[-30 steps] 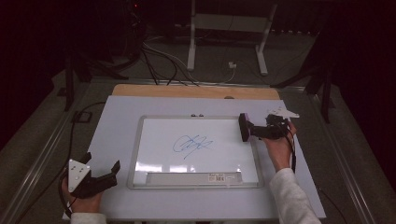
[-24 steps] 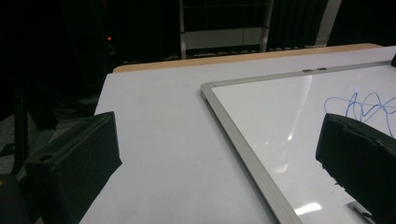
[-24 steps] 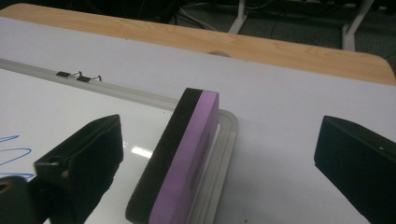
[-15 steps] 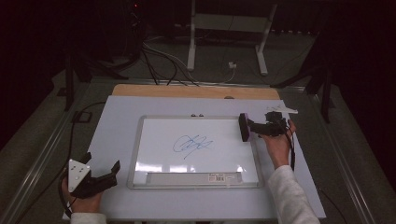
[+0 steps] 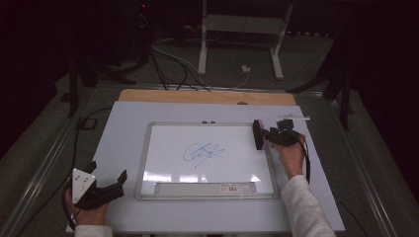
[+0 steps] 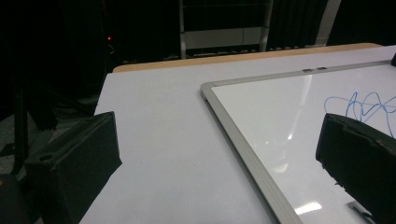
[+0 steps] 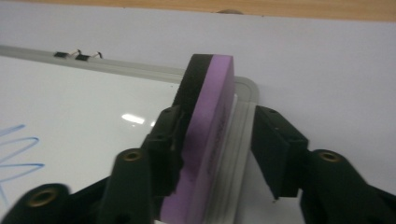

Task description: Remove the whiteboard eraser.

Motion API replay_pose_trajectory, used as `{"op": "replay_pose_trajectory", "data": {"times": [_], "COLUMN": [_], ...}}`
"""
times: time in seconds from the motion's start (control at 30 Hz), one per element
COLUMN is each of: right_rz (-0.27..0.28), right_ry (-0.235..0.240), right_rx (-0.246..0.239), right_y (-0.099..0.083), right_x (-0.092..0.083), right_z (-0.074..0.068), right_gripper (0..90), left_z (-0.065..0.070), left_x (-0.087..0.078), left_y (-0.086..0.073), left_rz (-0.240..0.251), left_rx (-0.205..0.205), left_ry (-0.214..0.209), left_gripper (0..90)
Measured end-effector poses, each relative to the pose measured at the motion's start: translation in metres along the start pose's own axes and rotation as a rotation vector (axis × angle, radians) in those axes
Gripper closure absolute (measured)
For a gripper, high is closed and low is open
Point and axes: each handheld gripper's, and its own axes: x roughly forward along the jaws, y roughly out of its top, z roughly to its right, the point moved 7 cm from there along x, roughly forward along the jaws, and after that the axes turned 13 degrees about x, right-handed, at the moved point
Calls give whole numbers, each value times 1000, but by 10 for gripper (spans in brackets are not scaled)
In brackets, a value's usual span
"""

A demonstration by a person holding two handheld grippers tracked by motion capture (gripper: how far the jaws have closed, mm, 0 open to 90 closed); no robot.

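Purple-and-black eraser (image 7: 205, 135) between closing right gripper (image 7: 215, 154) jaws, right pad apart, left gripper (image 6: 219, 158) released beside whiteboard (image 6: 280, 121)

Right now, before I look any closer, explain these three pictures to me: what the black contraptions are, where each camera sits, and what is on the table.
There is no robot here: a person holds a pair of black tongs in each hand. The high view looks down from above the person's side of the table. The other two pictures come from cameras riding on the tongs, looking along their jaws. On the table lies a whiteboard with a blue scribble. The left tongs are open beside the board's near left corner and hold nothing. The right tongs have just been closing around a purple and black eraser at the board's far right corner: one pad touches its black side, the other stands a little off the purple side.
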Motion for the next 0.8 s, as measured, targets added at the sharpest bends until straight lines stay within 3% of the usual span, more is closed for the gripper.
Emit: {"op": "replay_pose_trajectory", "data": {"times": [0.2,0.23,0.4,0.43,0.6,0.8], "right_rz": [-17,-21,-31,-41,-58,-72], "right_ry": [30,40,55,82,108,120], "right_rx": [51,73,93,108,92,103], "right_y": [-2,-2,-2,-3,-7,-9], "right_x": [2,3,4,6,13,19], "right_z": [0,1,2,1,-12,-16], "right_gripper": [565,552,496,478,441,408], "left_z": [1,1,1,1,1,-1], "left_x": [0,1,1,1,0,0], "left_y": [0,0,0,0,0,-1], "left_rz": [-1,-4,-5,-6,-4,-5], "left_rx": [5,4,4,6,5,2], "left_ry": [-2,-1,-2,-2,-1,1], "left_gripper": [5,5,5,5,5,5]}}
